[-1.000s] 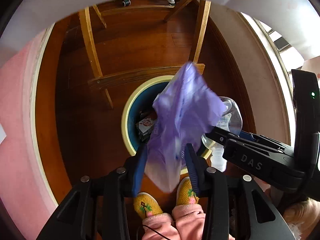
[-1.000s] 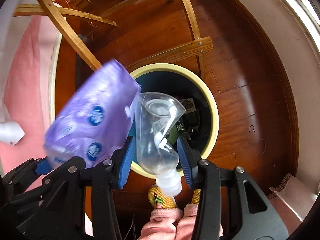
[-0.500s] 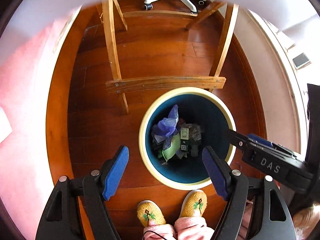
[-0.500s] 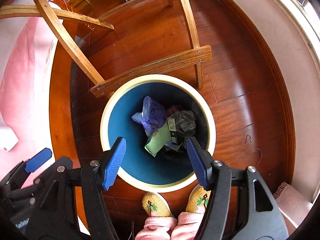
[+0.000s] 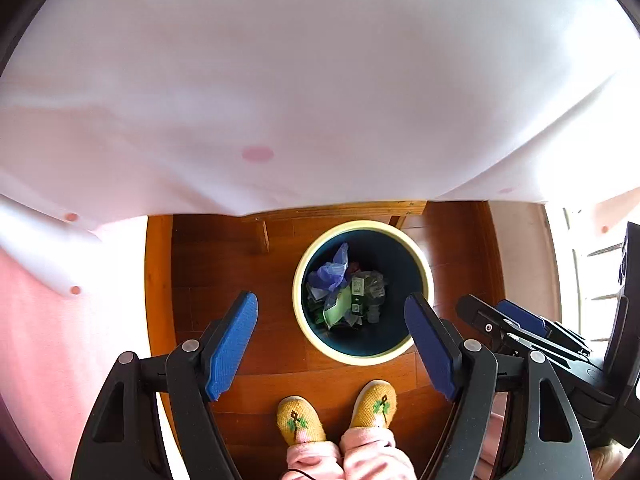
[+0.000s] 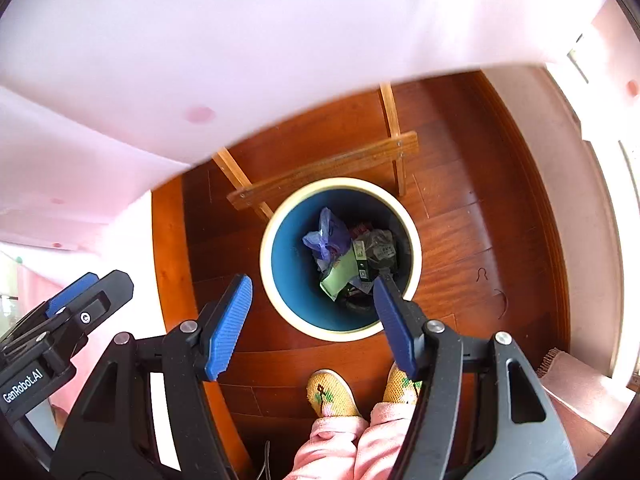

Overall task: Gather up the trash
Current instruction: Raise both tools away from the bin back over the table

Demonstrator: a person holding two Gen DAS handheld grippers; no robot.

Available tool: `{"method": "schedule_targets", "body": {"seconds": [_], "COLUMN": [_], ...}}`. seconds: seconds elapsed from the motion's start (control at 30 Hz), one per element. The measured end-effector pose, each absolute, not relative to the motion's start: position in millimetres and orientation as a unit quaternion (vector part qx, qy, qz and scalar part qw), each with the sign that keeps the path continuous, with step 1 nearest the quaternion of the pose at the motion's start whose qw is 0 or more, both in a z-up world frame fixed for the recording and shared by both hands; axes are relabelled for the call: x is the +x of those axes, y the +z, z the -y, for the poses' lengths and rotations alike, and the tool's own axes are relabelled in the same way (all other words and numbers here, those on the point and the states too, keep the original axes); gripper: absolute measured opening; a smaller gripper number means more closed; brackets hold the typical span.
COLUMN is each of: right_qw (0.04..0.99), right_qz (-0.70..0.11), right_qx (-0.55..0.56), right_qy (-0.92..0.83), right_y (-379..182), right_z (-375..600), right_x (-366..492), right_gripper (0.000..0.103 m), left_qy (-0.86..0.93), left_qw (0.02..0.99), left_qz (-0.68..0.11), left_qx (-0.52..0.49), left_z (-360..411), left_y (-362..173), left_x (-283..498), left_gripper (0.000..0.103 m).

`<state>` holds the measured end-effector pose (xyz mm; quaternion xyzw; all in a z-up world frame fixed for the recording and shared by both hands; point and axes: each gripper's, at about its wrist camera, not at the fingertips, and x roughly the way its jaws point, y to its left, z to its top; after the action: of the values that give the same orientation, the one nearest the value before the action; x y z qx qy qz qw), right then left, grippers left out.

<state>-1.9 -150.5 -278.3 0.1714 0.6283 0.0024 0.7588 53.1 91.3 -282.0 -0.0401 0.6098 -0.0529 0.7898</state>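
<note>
A round bin with a cream rim (image 5: 298, 300) (image 6: 266, 264) and a blue inside stands on the wooden floor. Inside lie a purple plastic bag (image 5: 332, 272) (image 6: 326, 236), a crushed clear bottle (image 5: 376, 284) (image 6: 380, 250), a green wrapper (image 6: 336, 280) and other trash. My left gripper (image 5: 331, 312) hangs open high above the bin with nothing between its blue pads. My right gripper (image 6: 310, 296) is open and empty too, over the bin's near side. Each gripper shows at the edge of the other's view.
A white cloth with pink dots (image 5: 320, 80) (image 6: 240, 40) hangs over the table and fills the upper half of both views. Wooden table legs and a crossbar (image 6: 324, 168) stand just behind the bin. The person's yellow slippers (image 5: 300, 420) are in front of it.
A second ago the left gripper held the purple bag and the right held the clear bottle over the bin. Both opened, the items dropped in, and both grippers have risen up to the tablecloth.
</note>
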Motion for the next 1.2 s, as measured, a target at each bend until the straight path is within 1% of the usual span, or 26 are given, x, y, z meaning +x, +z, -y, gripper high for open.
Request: {"method": "schedule_targets", "body": {"seconds": [0.17, 0.37, 0.67, 0.8, 1.0, 1.2], "right_qw": [0.77, 0.788, 0.831, 0.857, 0.878, 0.889], "right_qz": [-0.614, -0.592, -0.532, -0.489, -0.453, -0.434], "right_qx": [0.175, 0.168, 0.162, 0.158, 0.151, 0.143], "right_qy": [0.002, 0.011, 0.02, 0.023, 0.025, 0.023], "right_y": [-219.0, -133.1, -1.5, 53.6, 107.3, 134.0], "right_z": [148.5, 141.0, 136.7, 136.1, 139.7, 153.5], "right_x": [-8.7, -19.3, -32.5, -27.8, 1.4, 55.3], "right_gripper": [0.06, 0.06, 0.061, 0.061, 0.061, 0.061], "left_qy": [-0.059, -0.075, -0.098, -0.109, -0.127, -0.135], "left_qw": [0.793, 0.806, 0.85, 0.867, 0.886, 0.898], "left_qz": [-0.606, -0.587, -0.517, -0.485, -0.445, -0.419], "left_qx": [-0.028, -0.02, 0.007, 0.026, 0.028, 0.021], "left_z": [-90.5, -91.6, -95.1, -94.8, -95.9, -88.1], "left_y": [-226.9, -146.0, -5.4, 42.0, 102.3, 132.7], "left_x": [48.2, 40.3, 31.5, 36.0, 59.7, 103.9], "left_gripper": [0.077, 0.077, 0.077, 0.077, 0.077, 0.077]}}
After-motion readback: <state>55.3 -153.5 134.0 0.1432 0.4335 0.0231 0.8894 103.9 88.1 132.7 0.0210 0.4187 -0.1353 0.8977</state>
